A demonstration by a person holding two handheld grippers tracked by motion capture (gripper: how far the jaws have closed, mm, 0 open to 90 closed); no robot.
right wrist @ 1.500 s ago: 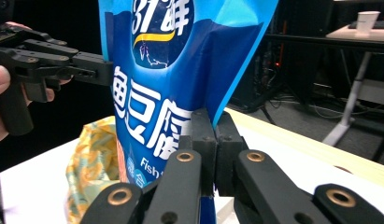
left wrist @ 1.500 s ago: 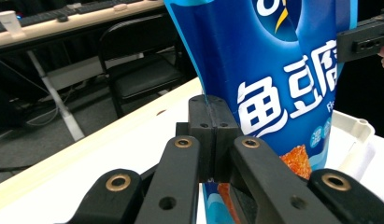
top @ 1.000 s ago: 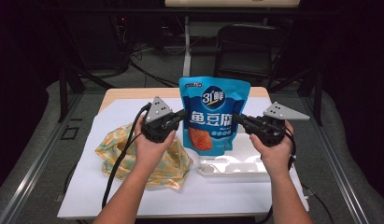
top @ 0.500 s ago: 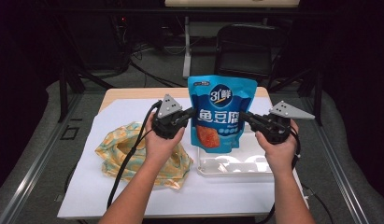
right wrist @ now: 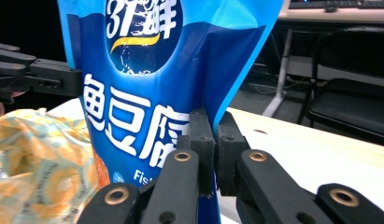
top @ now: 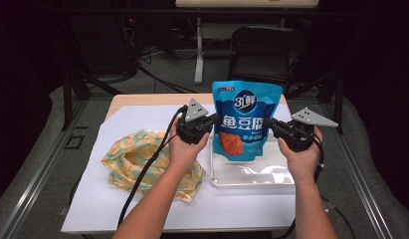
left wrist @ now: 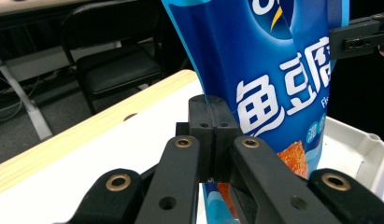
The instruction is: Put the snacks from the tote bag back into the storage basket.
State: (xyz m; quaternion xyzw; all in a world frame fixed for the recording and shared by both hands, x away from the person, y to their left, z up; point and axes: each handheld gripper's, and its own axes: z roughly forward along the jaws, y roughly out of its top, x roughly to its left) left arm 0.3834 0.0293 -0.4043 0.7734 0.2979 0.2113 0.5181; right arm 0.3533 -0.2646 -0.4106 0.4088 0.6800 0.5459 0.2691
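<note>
1. Left gripper [top: 211, 124]: jaws clamped on the left edge of the blue snack pouch [top: 246, 119].
2. Right gripper [top: 269, 127]: jaws pinched on the pouch's right edge.
3. Pouch hangs upright between both grippers, off the table, above the clear tray [top: 252, 180].
4. Yellow patterned bag [top: 142, 162] lies crumpled on the white sheet [top: 122, 209], left of the tray.
5. Black chair [top: 264, 47] behind the table.

Glossy foil pouch [top: 246, 119], clear plastic tray [top: 252, 175]
</note>
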